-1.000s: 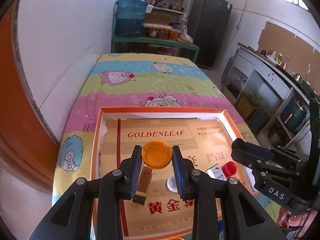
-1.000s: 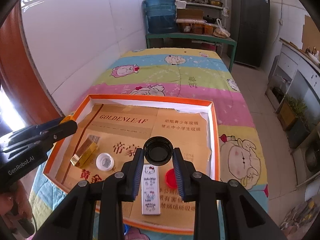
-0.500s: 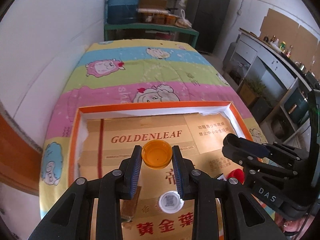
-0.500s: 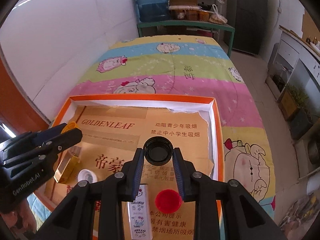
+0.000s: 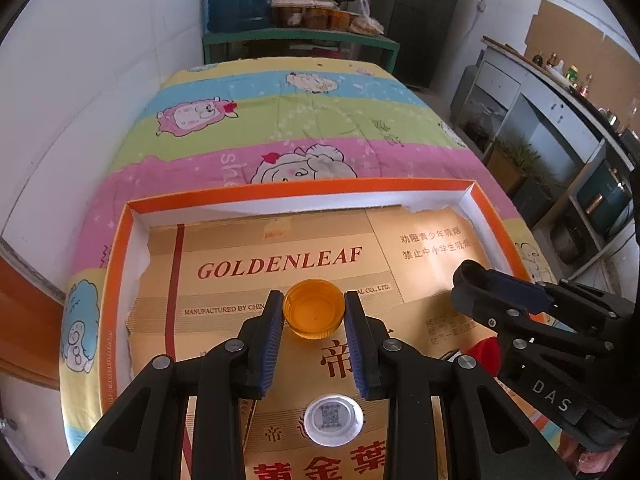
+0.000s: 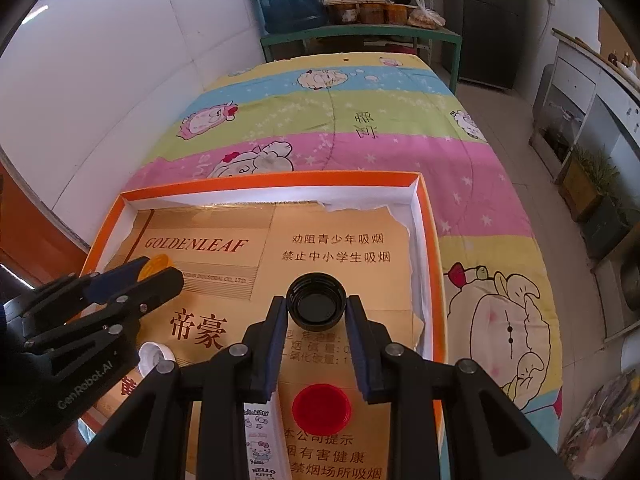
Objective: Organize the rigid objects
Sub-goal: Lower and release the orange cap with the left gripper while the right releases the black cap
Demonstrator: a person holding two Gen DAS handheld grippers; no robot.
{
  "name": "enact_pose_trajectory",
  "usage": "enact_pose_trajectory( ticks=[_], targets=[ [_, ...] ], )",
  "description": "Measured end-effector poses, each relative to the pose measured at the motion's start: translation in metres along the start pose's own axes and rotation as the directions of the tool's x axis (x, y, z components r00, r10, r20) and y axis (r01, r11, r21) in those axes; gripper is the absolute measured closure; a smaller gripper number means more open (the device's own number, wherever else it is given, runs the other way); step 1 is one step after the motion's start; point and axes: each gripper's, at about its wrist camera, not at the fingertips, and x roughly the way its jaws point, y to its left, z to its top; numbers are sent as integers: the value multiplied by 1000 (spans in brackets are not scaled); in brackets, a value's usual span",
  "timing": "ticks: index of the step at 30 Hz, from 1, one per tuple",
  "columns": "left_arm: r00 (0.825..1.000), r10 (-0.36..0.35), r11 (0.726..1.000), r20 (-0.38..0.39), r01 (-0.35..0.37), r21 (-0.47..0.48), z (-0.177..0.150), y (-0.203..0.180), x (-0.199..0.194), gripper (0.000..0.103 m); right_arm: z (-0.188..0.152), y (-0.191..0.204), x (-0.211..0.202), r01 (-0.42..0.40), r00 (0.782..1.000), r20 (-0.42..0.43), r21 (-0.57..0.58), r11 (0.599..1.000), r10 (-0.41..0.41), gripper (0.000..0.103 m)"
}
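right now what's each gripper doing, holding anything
left gripper: shut on the orange cap
right gripper: shut on the black cap

An amber-orange cap (image 5: pixel 314 314) is glowing at the centre of the left wrist view, and a black cap (image 6: pixel 316 306) is showing at the centre of the right. The tray (image 5: pixel 120 248) is wearing an orange rim around gold card with red lettering, with a red cap (image 6: pixel 321 403) and a white cap (image 5: pixel 333 420) lower in the frames. The quilt (image 6: pixel 400 128) across the upper half is running in yellow, blue, green and pink stripes with cartoon sheep.

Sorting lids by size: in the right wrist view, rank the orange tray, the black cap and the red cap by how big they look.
1. orange tray, clearly largest.
2. red cap and black cap: look alike; the red lies nearer the camera, so I won't rank them.
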Motion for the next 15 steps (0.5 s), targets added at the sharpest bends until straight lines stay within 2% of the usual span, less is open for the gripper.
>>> enact_pose_trajectory(
  ticks=[10, 15],
  targets=[
    [1000, -13, 1000, -11, 14, 6, -5, 1, 11, 72, -4, -3, 10, 0, 1000, -26, 5, 1000, 0, 73],
    [999, -40, 999, -4, 40, 3, -5, 3, 11, 63, -7, -2, 11, 5, 1000, -25, 2, 1000, -5, 73]
  ],
)
